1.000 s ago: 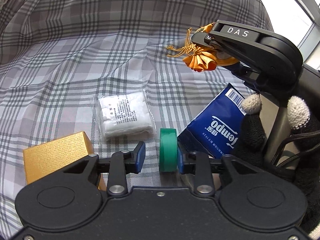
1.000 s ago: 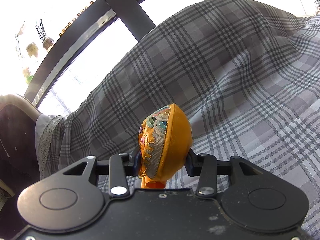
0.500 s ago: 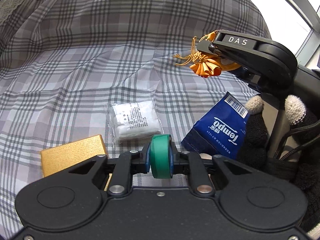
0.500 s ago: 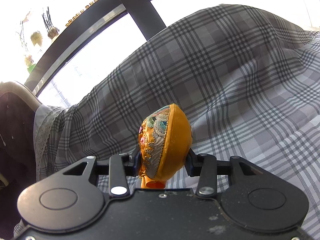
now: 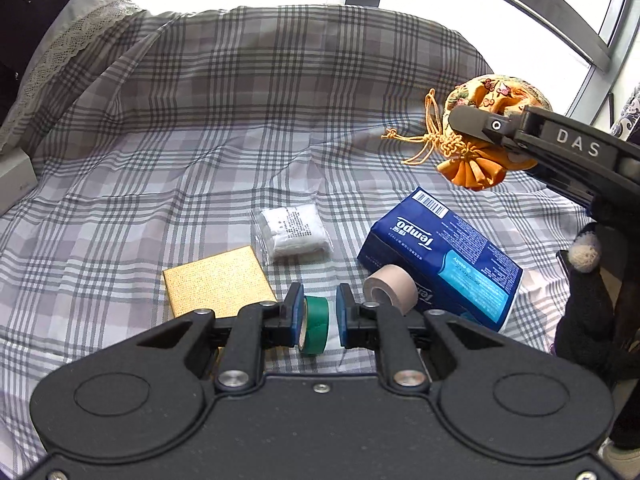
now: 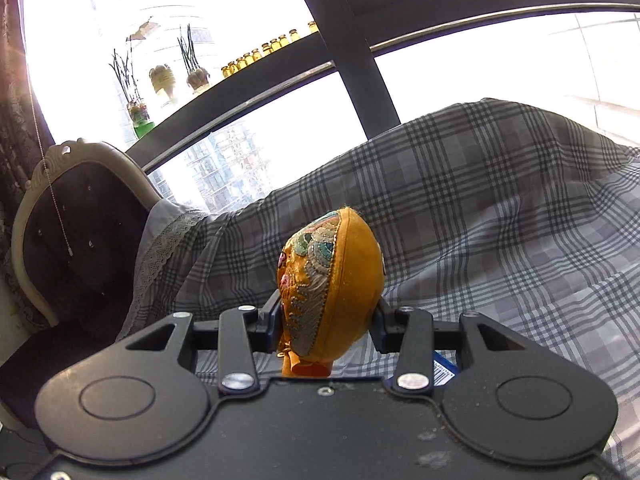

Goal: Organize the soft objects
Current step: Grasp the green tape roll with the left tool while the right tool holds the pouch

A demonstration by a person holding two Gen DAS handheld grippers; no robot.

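My right gripper (image 6: 328,316) is shut on an orange embroidered drawstring pouch (image 6: 330,288) and holds it in the air; it also shows at the right of the left wrist view (image 5: 486,128). My left gripper (image 5: 318,318) is high above the plaid sheet with its jaws a little apart. A green tape roll (image 5: 315,330) shows between them, touching neither pad, and seems to rest on the sheet below. A blue Tempo tissue pack (image 5: 444,266), a white wrapped soft packet (image 5: 292,232), a beige tape roll (image 5: 390,290) and a gold box (image 5: 216,282) lie on the sheet.
The grey plaid sheet (image 5: 200,128) covers the bed, rising at the back. A dark padded headboard (image 6: 76,240) stands at the left. Window frame with a sill of small bottles and plants (image 6: 192,72) lies behind. A grey box (image 5: 14,178) sits at the far left.
My left gripper, shut on the green roll half a second ago, has opened and pulled up and back, leaving the roll below. The right gripper has risen with the pouch.
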